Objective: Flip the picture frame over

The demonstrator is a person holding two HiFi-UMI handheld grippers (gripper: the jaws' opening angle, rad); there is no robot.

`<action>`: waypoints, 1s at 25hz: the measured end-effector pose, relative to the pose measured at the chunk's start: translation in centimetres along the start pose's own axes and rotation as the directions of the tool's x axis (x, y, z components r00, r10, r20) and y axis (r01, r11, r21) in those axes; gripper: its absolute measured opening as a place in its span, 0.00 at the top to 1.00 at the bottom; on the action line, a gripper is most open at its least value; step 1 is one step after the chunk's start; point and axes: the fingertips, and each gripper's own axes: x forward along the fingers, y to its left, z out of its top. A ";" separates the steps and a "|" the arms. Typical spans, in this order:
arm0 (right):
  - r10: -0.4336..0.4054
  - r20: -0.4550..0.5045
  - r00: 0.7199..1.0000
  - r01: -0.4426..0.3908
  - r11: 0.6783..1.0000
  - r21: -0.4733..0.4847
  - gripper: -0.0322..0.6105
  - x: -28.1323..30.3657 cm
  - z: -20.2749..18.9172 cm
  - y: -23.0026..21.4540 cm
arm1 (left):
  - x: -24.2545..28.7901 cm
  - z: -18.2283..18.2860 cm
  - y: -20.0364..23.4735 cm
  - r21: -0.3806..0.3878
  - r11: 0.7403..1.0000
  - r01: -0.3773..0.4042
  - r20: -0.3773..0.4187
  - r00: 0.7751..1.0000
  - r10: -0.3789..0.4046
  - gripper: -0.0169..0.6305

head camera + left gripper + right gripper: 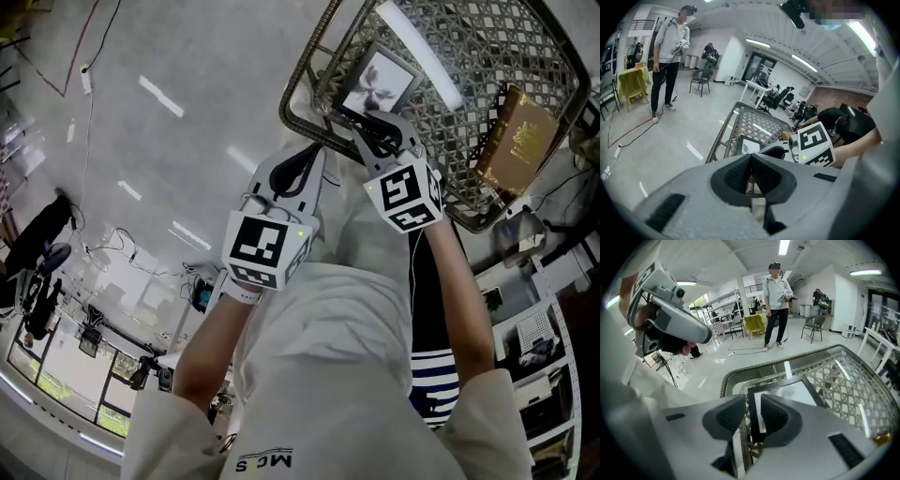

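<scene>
A black picture frame (380,80) holding a white flower print lies picture side up in the near corner of a wire basket (525,47). My right gripper (373,124) hangs over the frame's near corner. In the right gripper view its jaws (752,416) stand apart, with the black edge of the frame (792,394) showing in the gap and no pad pressing on it. My left gripper (315,156) is beside it, just outside the basket's rim (719,136). Its pads (751,157) meet at the tips with nothing between them. The frame (750,145) shows beyond them.
A brown book with gold print (516,141) lies at the basket's right side. A person (776,296) stands farther off on the glossy floor, near chairs (813,326) and desks. Shelving (534,337) stands at my right.
</scene>
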 end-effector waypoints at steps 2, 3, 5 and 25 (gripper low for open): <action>0.016 -0.023 1.000 -0.016 1.000 -0.005 0.78 0.6 -0.1 0.1 | 0.2 -0.5 0.3 -0.014 1.000 -0.006 -0.004 1.000 0.006 0.94; 0.025 -0.034 0.999 -0.025 1.000 -0.011 0.78 0.9 -0.2 0.2 | 0.3 -0.7 0.4 -0.019 1.000 -0.009 -0.005 1.000 0.008 0.94; 0.039 -0.053 0.998 -0.041 0.999 -0.025 0.78 1.5 -0.2 0.4 | 0.3 -0.9 0.7 -0.027 1.000 -0.015 -0.006 1.000 0.015 0.94; 0.037 -0.159 0.987 -0.052 0.994 -0.094 0.83 4.2 -2.5 0.6 | 0.4 -0.8 1.5 -0.038 0.999 -0.026 0.003 1.000 0.027 0.94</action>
